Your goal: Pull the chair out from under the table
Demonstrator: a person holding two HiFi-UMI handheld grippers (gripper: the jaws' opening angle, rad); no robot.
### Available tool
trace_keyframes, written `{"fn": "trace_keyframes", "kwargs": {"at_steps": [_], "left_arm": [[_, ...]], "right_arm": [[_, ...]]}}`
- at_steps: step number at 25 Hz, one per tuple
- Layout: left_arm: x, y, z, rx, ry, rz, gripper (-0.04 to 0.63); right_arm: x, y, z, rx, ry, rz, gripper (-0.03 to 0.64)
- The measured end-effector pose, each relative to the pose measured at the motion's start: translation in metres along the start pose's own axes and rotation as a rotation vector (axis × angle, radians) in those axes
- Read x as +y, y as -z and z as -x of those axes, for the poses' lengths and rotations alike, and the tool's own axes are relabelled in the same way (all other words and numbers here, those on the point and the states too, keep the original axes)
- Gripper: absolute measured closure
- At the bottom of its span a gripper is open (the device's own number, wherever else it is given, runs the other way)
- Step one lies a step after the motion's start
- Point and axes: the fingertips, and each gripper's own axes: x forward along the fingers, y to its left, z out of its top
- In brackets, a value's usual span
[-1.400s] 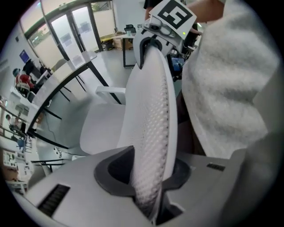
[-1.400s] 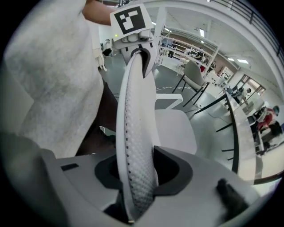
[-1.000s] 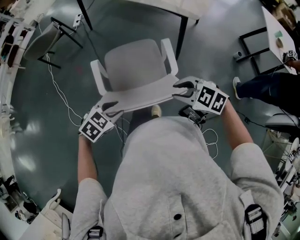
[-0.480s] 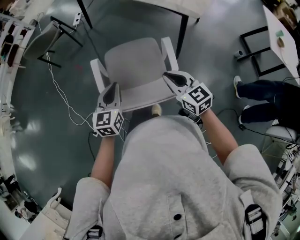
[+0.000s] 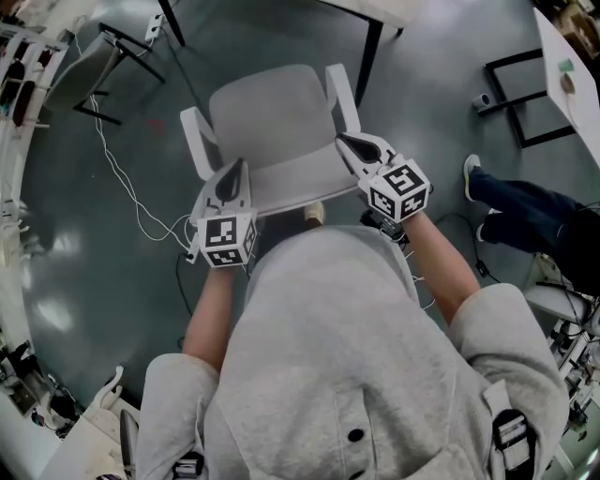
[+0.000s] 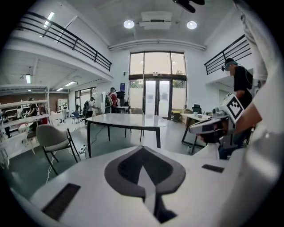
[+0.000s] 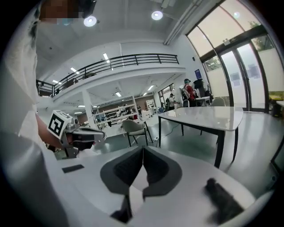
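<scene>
Chair stands on the grey floor in front of the person, clear of the bench. Left gripper and right gripper are at either end of its backrest. Left fingers are closed and empty. Right fingers have just been closing and are now together with nothing between them.

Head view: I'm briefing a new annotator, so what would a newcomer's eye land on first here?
First the pale grey chair in the middle, standing on the dark floor just below the table edge. Next the left gripper and right gripper, each carrying a marker cube, fingers shut on nothing, over the two ends of the chair's back. The person's grey hoodie fills the lower half.
</scene>
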Motion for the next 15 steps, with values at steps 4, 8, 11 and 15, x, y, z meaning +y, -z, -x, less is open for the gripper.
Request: {"fn": "trace_keyframes", "kwargs": {"at_steps": [4,8,11,15], "left_arm": [[-0.0033,0.0006,-0.0023,0.012,-0.001,-0.012,0.580],[-0.0019,0.0007,-0.0024,0.015,-0.003,-0.011,0.580],[-0.0013,0.0001,-0.0024,0.019,-0.003,-0.010,0.580],[-0.0018,0.0025,-0.0036,0.033,0.002,-0.006,0.580]], "right_arm": [[0.0083,0.0034,0.0005,0.021,0.007,0.109,0.588],[0.0095,0.0031,-0.0013,0.023,0.010,0.127,0.588],[0.0095,0.0020,-0.0016,0.026,0.013,0.128,0.588],[0.0121,0.0035,-0.0022,0.032,0.030,0.168,0.588]]}}
